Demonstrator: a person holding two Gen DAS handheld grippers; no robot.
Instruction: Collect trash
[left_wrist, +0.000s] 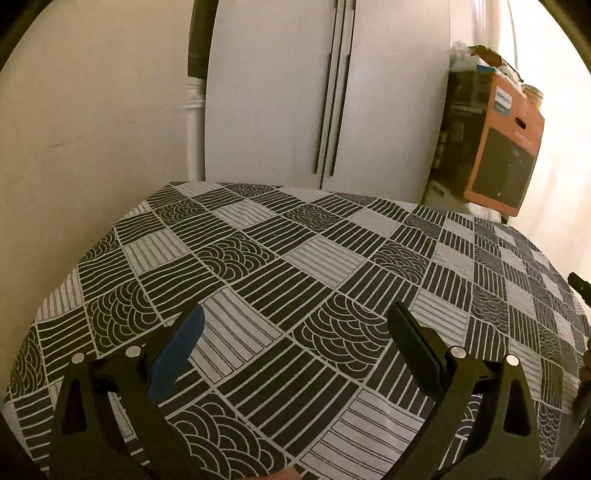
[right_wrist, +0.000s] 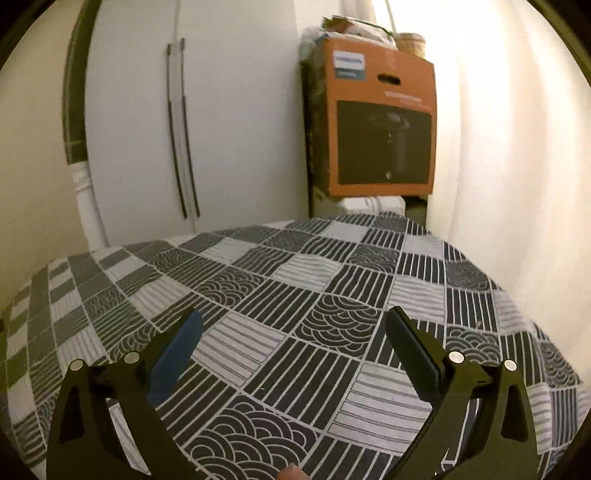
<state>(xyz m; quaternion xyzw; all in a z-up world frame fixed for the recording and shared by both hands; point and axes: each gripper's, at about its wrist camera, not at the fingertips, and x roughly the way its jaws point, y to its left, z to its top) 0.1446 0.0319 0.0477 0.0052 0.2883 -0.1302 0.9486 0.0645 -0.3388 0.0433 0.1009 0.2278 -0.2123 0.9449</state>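
No trash shows in either view. My left gripper hovers open above a table with a black-and-white patterned cloth, nothing between its fingers. My right gripper is open too, over the same cloth, with an empty gap between the blue pad and the black pad. A dark piece of the other gripper pokes in at the right edge of the left wrist view.
A white double-door cabinet stands behind the table. To its right an orange cardboard box sits on a stack, with bags and a jar on top. A pale curtain hangs at the right, and a white pipe runs down the wall.
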